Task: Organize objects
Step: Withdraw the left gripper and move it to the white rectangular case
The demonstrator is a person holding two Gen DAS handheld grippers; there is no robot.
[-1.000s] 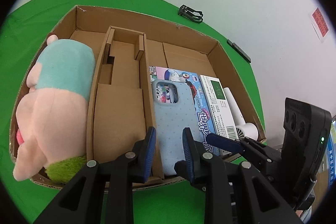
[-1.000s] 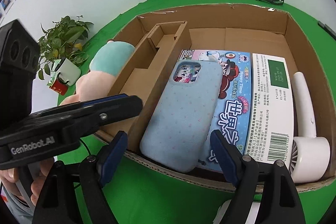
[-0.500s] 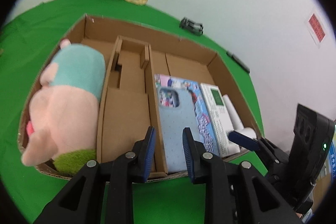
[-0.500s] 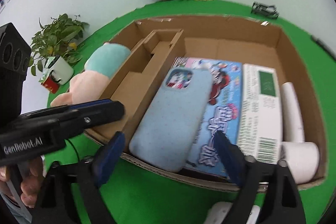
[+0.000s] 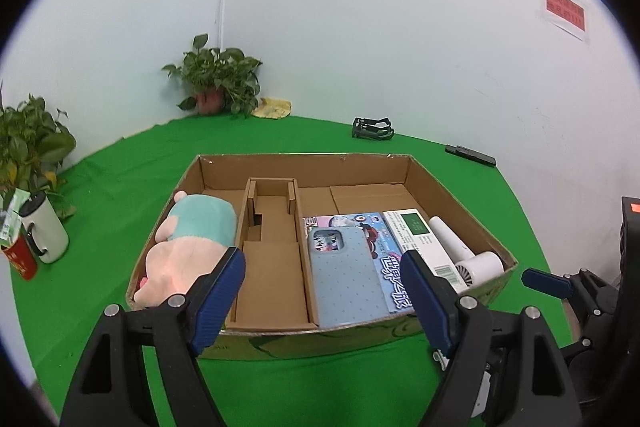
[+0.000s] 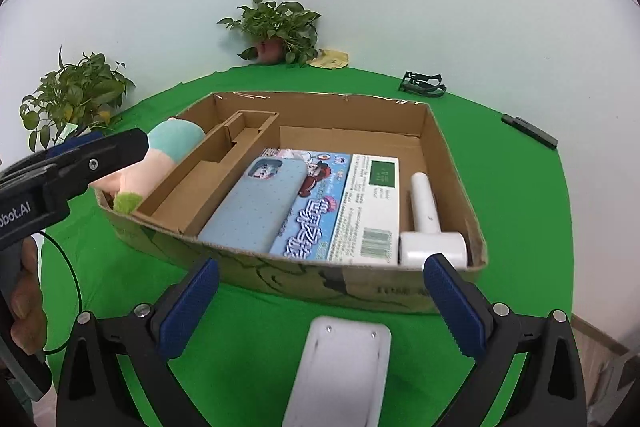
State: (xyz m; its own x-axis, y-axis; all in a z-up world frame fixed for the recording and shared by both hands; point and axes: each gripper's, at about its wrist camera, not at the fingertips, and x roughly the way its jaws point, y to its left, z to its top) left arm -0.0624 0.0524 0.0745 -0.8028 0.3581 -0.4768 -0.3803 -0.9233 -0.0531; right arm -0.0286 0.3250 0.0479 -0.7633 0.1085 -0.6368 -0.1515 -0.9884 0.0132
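**On the green tabletop: box filled, both grippers backed off**

On the tabletop (image 5: 120, 187), left to right inside the cardboard box (image 5: 460, 203): plush toy (image 5: 188, 247) in the left compartment, bare middle divider slot (image 5: 272, 267), then phone case (image 5: 344, 275) lying on the picture book (image 5: 384, 259), with the white hair dryer (image 5: 464, 255) against the right wall. Left hand-held gripper (image 5: 320, 291) went from nearly pinched to spread wide, holding nothing, and has pulled back from the box. Right hand-held gripper (image 6: 320, 303) also released, empty, hovering short of the box front. Likely the sorting is finished or nearly so.
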